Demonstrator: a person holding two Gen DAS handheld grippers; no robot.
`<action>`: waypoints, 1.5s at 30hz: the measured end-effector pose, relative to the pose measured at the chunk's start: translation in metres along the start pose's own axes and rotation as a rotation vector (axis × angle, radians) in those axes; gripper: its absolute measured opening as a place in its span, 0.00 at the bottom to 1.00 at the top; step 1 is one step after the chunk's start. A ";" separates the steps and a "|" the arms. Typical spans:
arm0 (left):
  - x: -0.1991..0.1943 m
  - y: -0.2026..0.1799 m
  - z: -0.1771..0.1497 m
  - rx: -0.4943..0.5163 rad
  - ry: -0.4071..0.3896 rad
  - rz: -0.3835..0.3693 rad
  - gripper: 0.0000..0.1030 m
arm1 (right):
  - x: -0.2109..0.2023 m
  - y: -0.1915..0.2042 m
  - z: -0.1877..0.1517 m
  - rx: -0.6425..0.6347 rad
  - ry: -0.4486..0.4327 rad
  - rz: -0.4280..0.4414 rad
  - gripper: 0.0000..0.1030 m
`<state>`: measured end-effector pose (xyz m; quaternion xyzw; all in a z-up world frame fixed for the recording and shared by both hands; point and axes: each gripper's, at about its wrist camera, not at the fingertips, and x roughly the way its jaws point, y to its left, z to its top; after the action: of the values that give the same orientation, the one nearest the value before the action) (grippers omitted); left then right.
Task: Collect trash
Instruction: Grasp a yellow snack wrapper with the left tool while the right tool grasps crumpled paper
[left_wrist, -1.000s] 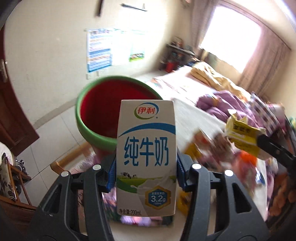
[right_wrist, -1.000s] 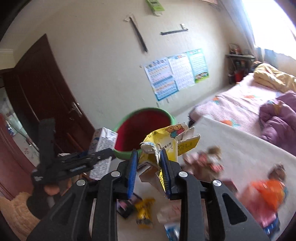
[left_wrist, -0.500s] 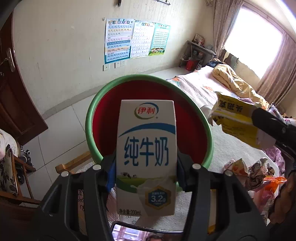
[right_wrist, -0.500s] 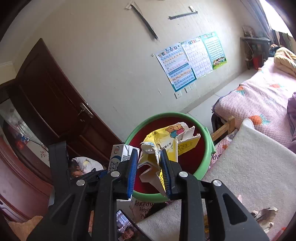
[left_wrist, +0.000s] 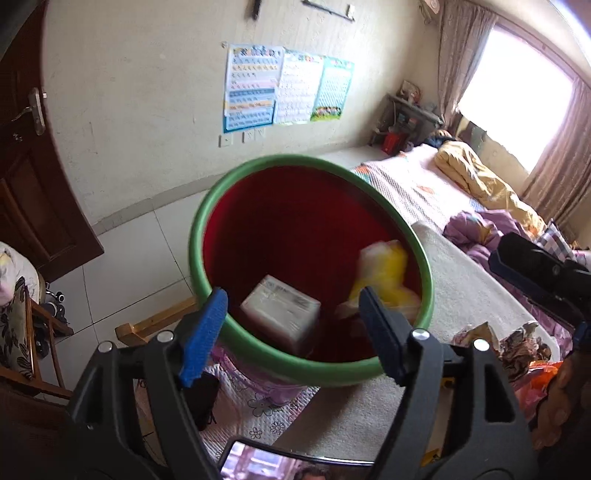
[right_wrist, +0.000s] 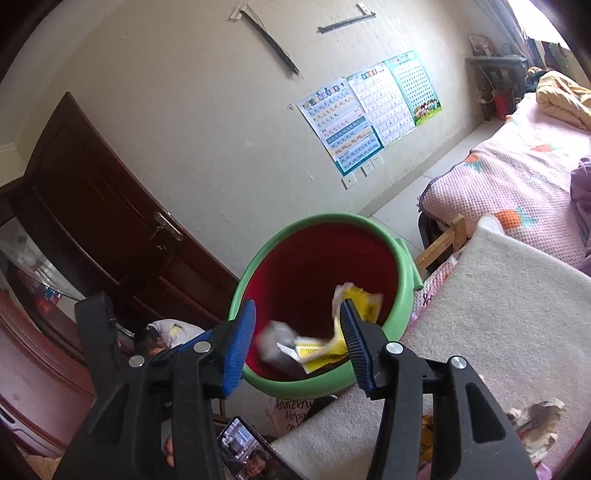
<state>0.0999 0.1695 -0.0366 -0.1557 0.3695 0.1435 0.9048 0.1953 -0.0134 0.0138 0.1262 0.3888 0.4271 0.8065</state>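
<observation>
A round bin (left_wrist: 199, 236) with a green rim and red inside stands beside the padded table; it also shows in the right wrist view (right_wrist: 402, 280). My left gripper (left_wrist: 291, 332) hangs over its near rim, jaws opening, nothing between the pads. The white milk carton (left_wrist: 282, 312) falls blurred inside the bin, grey in the right wrist view (right_wrist: 277, 341). My right gripper (right_wrist: 297, 341) is over the bin too, jaws opening and free of the yellow wrapper (right_wrist: 356, 306), which drops inside (left_wrist: 384, 273). The right gripper's arm (left_wrist: 539, 273) shows at the right edge.
More crumpled wrappers (left_wrist: 517, 343) lie on the grey table pad (right_wrist: 517, 295). A phone (right_wrist: 251, 458) sits at the near edge. A bed with a pink cover (right_wrist: 517, 170) is to the right, a dark wooden door (right_wrist: 92, 206) and tiled floor (left_wrist: 122, 251) to the left.
Both grippers moved over the bin, then opened. The milk carton left the left jaws and the yellow wrapper left the right jaws; both now fall into the bin.
</observation>
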 end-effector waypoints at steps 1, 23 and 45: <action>-0.006 0.001 -0.003 -0.009 -0.018 -0.002 0.72 | -0.008 0.001 -0.001 -0.005 -0.016 -0.001 0.47; -0.023 -0.098 -0.125 0.283 0.293 -0.272 0.62 | -0.126 -0.027 -0.114 0.079 -0.073 -0.265 0.53; -0.050 -0.107 -0.116 0.326 0.174 -0.283 0.15 | -0.121 -0.056 -0.084 -0.006 -0.049 -0.381 0.57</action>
<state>0.0332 0.0201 -0.0615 -0.0695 0.4390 -0.0606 0.8937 0.1263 -0.1532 -0.0094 0.0583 0.3844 0.2649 0.8824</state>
